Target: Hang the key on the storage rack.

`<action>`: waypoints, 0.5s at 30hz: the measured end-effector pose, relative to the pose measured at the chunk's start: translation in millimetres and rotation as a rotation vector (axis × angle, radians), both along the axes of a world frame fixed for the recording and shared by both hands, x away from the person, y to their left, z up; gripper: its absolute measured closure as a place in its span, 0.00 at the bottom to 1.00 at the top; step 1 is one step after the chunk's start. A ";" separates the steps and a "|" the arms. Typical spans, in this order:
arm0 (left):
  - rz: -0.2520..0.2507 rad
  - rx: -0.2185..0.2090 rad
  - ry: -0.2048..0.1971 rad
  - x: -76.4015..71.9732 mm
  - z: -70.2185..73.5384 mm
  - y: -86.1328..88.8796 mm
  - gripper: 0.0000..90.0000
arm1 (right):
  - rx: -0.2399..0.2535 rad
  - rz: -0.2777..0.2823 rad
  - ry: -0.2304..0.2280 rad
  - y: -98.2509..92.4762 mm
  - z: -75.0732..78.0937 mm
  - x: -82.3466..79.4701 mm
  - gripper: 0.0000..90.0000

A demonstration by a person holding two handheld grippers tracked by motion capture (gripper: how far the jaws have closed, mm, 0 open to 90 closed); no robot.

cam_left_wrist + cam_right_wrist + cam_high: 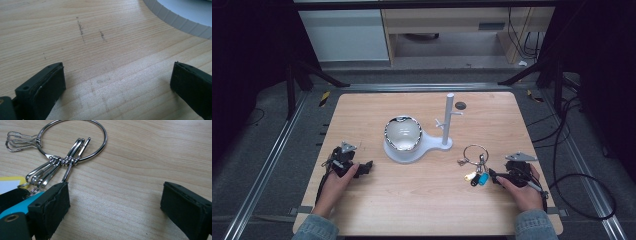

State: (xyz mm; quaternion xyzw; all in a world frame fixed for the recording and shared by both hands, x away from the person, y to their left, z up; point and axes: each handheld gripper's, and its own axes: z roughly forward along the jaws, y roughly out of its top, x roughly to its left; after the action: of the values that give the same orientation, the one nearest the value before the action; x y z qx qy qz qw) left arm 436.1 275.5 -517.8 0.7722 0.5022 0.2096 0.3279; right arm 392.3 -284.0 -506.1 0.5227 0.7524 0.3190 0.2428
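Our right hand-held gripper (113, 205) rests low on the bench (422, 200) with its jaws wide and nothing between them, the key ring (72, 142) lying flat just ahead and its clips and coloured tags (477, 178) beside the left jaw; we judge that closing from here could pinch a loose clip or tag instead of the ring, or skate the thin wire across the wood. Our left hand-held gripper (117, 82) is also wide and empty near the white stand (417, 145). Bare bench surrounds the ring, though the right edge lies near our right hand (524, 192).
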 end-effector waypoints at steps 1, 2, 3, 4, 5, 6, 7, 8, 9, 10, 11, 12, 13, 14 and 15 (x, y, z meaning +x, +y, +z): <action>0.000 0.000 0.000 0.0 0.0 0.0 0.00 | 0.002 -0.002 0.000 0.0 0.0 -0.2 0.10; 0.000 0.000 0.000 0.0 0.0 0.0 0.00 | 0.002 -0.002 0.000 0.0 0.0 -0.2 0.10; 0.000 0.000 0.000 0.0 0.0 0.0 0.00 | 0.004 -0.002 0.000 0.1 0.1 -0.3 0.11; 0.000 0.000 0.000 0.0 0.0 0.0 0.00 | 0.004 -0.002 0.000 0.1 0.1 -0.3 0.11; 0.000 0.000 0.000 0.0 0.0 0.0 0.00 | 0.006 -0.003 0.001 -0.2 0.8 -0.6 0.14; 0.000 0.000 0.000 0.0 0.0 0.0 0.00 | 0.006 -0.003 0.001 -0.2 0.8 -0.6 0.14; 0.000 0.000 0.000 0.0 0.0 0.0 0.00 | 0.008 0.000 0.000 -0.1 1.2 -1.1 0.15; 0.000 0.000 0.000 0.0 0.0 0.0 0.00 | 0.008 0.003 0.001 0.0 1.5 -1.4 0.17; 0.002 -0.003 -0.001 0.0 -0.1 -0.2 0.00 | 0.004 0.007 0.000 -0.2 2.1 -1.8 0.21; 0.002 -0.003 -0.001 0.0 -0.1 -0.2 0.00 | 0.008 0.009 0.002 0.1 3.4 -2.8 0.23; 0.002 -0.003 -0.002 0.0 -0.2 -0.2 0.00 | 0.006 0.010 -0.003 0.3 4.2 -3.5 0.23; 0.002 -0.003 -0.001 0.0 -0.1 -0.2 0.00 | 0.001 0.008 -0.016 0.9 6.4 -5.2 0.26; 0.002 -0.003 -0.001 0.0 -0.1 -0.2 0.00 | 0.006 0.010 -0.041 2.2 11.5 -8.6 0.32; 0.002 -0.003 -0.001 0.0 -0.1 -0.2 0.00 | 0.006 0.010 -0.041 2.2 11.5 -8.6 0.32; 0.000 0.000 0.000 0.0 0.0 0.0 0.00 | 0.005 0.020 -0.072 4.2 16.2 -11.6 0.39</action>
State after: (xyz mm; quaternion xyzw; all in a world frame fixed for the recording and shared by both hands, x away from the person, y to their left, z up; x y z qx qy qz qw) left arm 436.1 275.6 -517.8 0.7722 0.5022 0.2096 0.3280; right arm 380.7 -279.8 -489.9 0.5038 0.7476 0.3420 0.2650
